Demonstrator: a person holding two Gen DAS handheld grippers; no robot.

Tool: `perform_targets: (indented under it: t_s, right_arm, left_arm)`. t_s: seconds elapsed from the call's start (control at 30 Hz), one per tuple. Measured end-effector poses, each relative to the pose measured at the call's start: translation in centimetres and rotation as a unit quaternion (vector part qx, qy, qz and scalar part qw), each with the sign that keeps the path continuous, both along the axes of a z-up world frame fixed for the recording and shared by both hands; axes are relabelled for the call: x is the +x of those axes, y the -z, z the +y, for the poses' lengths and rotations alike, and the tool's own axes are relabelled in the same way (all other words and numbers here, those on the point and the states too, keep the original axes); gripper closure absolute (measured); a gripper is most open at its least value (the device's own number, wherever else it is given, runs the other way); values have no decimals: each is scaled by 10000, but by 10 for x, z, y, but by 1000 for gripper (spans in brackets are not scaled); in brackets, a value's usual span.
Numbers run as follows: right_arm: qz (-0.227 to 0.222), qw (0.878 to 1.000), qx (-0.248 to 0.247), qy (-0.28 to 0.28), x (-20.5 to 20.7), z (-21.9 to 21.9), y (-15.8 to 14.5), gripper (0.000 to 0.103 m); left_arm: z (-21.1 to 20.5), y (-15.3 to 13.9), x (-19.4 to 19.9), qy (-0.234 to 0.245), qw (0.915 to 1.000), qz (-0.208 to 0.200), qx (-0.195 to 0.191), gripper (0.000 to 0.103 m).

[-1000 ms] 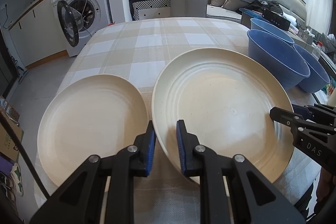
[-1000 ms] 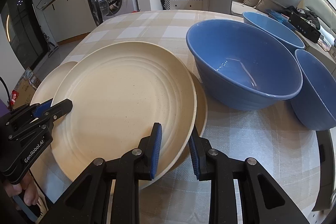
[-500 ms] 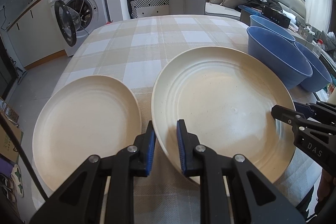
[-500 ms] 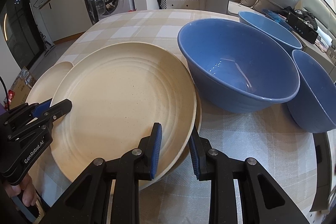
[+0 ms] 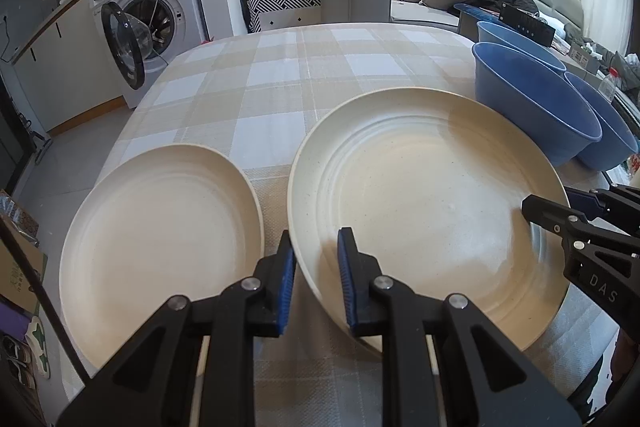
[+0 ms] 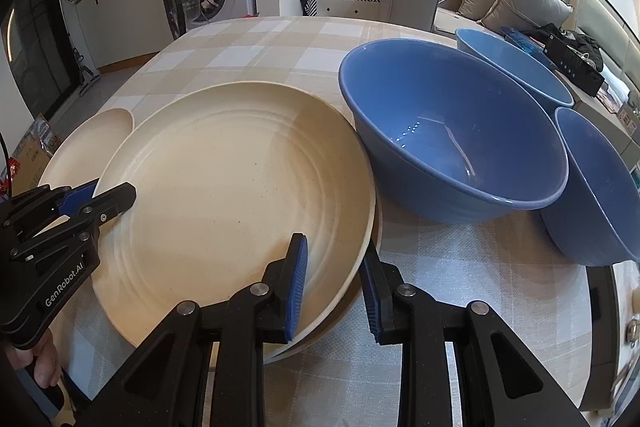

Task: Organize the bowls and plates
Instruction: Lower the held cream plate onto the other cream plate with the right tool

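On checked cloth [image 5: 288, 95], round ridged plate [image 5: 420, 195].

Left gripper [image 5: 316, 279] clamps large plate [image 5: 424, 211] rim.

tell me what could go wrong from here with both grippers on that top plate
1. The top plate is pinched only at its thin rim by the left gripper and right gripper, so it could slip or tilt.
2. It sits on another plate, and its far edge is close to the nearest blue bowl; a careless lift or slide might knock that bowl.
3. The second cream plate lies close by on the left and could get clipped.
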State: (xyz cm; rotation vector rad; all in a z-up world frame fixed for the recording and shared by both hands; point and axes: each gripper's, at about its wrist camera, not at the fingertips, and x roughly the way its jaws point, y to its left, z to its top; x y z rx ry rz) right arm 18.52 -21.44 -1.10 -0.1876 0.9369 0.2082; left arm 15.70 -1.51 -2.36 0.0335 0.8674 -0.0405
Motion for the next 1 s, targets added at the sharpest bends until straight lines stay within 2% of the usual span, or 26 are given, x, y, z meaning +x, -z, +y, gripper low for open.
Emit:
perform_targets:
  t_s: [1.0]
  right_arm:
    - [61,9999,95,-68,14,-2,10,77]
  left_arm:
    - [-4,-1,6,13,9997,-47,236,84]
